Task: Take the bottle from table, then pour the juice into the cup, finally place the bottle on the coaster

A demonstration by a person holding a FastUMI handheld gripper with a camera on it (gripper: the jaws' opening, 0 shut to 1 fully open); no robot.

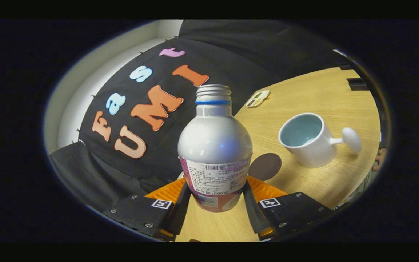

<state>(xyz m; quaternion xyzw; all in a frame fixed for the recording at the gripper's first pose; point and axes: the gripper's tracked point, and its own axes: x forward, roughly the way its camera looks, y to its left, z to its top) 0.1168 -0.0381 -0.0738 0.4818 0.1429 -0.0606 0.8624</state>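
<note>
a recording booth: black cloth wall [231,47] behind a bare wooden table [326,98].

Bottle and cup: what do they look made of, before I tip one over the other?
The bottle looks like metal, probably aluminium: silvery satin body with soft highlights, bare threaded neck with no cap on, paper or film label below. The cup looks like glazed ceramic, though hard plastic is possible: glossy white outside, pale blue inside, thick rim. The hand-held gripper is shut on the bottle.
</note>
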